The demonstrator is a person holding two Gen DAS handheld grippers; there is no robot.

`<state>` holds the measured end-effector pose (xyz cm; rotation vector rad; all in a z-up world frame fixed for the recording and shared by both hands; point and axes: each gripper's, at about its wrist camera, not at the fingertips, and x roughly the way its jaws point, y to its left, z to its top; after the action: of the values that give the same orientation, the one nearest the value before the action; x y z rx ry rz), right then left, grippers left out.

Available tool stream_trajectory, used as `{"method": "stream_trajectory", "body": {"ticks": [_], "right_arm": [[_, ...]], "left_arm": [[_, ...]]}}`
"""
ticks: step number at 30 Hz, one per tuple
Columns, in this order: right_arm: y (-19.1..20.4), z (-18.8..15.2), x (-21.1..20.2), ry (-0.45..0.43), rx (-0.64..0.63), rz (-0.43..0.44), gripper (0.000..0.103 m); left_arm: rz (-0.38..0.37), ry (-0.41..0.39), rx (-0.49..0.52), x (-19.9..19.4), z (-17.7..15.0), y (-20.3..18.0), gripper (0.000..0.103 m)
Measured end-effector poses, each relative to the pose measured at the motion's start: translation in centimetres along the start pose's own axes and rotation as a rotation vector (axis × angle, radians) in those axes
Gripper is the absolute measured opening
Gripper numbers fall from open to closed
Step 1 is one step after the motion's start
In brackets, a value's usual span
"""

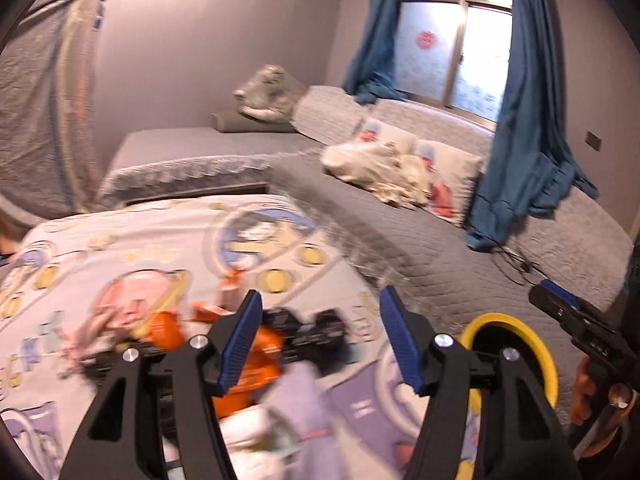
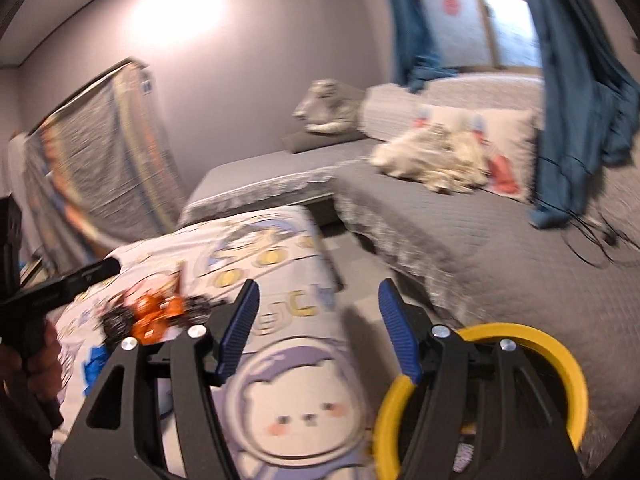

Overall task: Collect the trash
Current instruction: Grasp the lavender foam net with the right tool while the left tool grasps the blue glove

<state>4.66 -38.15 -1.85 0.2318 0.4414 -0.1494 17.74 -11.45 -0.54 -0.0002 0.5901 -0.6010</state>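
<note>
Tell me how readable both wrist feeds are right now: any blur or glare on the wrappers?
Left wrist: the orange wrappers and cartoon sheet are motion-smeared, while the left gripper stays sharp. Right wrist: the wrappers are blurred, the window is blown out, and there is wall glare; fisheye bending in both.

Daylight glares through the window (image 1: 452, 36), and a bright patch blooms on the wall (image 2: 176, 20). Motion blur smears both views; fisheye curvature darkens the edges.
</note>
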Motion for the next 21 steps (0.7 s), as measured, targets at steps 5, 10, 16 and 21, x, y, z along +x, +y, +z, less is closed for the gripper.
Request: {"method": "stream_trajectory", "body": {"ticks": [5,10,16,21], "right_arm": [[5.4,-1.6,1.0,0.045,-0.121,0.112,0.064],[8.8,-4.4,2.8,0.145,-0.193,0.184,0.064],[11.7,-7.5,3.8,0.23,-0.216,0.24,0.064],[13.8,-9.8,4.1,0.284,-0.266,0.274,0.064]], "left_arm": [[0.086,-0.014,-0.047,-3.3,-1.6,4.8,0.069],[0.161,-0.001,-0.081,-5.2,-4.3,7.9,0.076],[0.208,0.035,-0.127,-6.0,-8.1,10.3,0.077],[0.215,0.078,-0.18,-5.8,-10.9,11.2,0.077]]}}
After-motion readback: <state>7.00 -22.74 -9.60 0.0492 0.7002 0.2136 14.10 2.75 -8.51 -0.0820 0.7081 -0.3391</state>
